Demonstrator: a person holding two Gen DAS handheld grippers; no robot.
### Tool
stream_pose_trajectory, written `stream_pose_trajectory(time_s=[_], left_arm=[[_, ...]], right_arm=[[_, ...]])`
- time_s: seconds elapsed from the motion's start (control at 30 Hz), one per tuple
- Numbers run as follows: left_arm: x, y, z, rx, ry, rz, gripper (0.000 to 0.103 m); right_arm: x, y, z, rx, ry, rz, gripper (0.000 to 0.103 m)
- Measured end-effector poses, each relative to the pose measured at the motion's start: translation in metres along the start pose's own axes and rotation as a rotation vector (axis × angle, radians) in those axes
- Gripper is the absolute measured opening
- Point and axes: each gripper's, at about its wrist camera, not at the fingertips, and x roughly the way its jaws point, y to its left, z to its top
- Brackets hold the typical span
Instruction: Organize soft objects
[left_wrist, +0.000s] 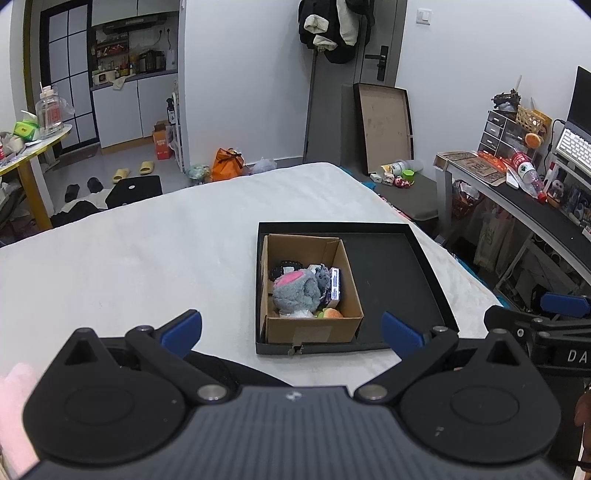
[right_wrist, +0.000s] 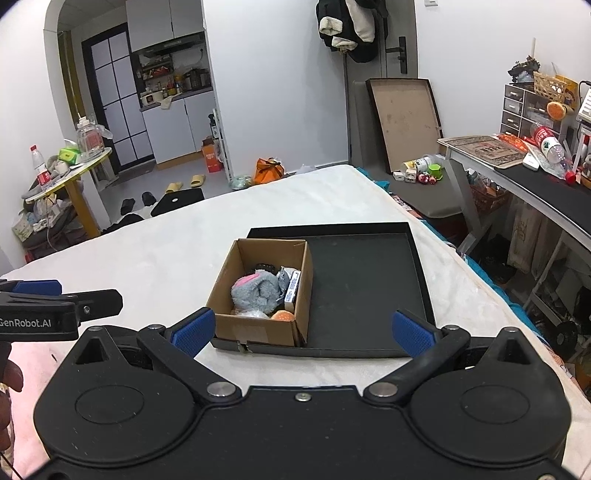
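both grippers, left (left_wrist: 291, 330) and right (right_wrist: 303, 328), gape empty above the bed (left_wrist: 147, 240); the box (left_wrist: 310, 284) of soft toys in a black tray (left_wrist: 399, 273) sits just ahead.

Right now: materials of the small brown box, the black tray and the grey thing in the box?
Small brown box: plain corrugated cardboard, matte, raw cut edges and folded flaps.
Black tray: looks like rigid black board, a box lid perhaps; matte, thin upright rim.
Grey thing: fuzzy plush fabric with a pink patch, likely soft.
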Motion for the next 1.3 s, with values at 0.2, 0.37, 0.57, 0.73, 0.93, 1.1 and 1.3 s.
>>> stream_pose_trajectory(time_s=[0.2,0.37,0.57,0.73,0.93,1.1,1.3], left_arm=[[-0.0006,0.0002,0.0001,-0.001,0.002,-0.014,0.103],[-0.0013,0.0002,-0.0010,0.003,-0.003,-0.012,0.103],[-0.0007,0.0027,-0.0015,-0.011,0.004,-0.018,0.103],[0.0000,0.0019,-0.0010,-0.003,0.003,-0.014,0.103],[0.0015,0.0000,-0.0007,0.000,0.003,-0.016,0.103],[0.0022,-0.0006,-0.0012,0.004,0.003,-0.019,0.103],[0.0026,-0.0012,-0.0013,0.004,0.002,-0.018,0.103]], right_arm=[[0.0004,0.0003,-0.0004,-0.001,0.001,-0.003,0.103],[0.0018,0.0016,-0.0026,-0.006,0.007,-0.011,0.103],[0.0024,0.0010,-0.0033,-0.007,0.011,-0.008,0.103],[0.0030,-0.0004,-0.0033,0.000,0.018,-0.010,0.103],[0.0036,-0.0026,-0.0036,0.002,0.021,-0.015,0.103],[0.0050,-0.0030,-0.0029,0.004,0.026,-0.017,0.103],[0.0060,-0.0045,-0.0026,0.011,0.027,-0.010,0.103]])
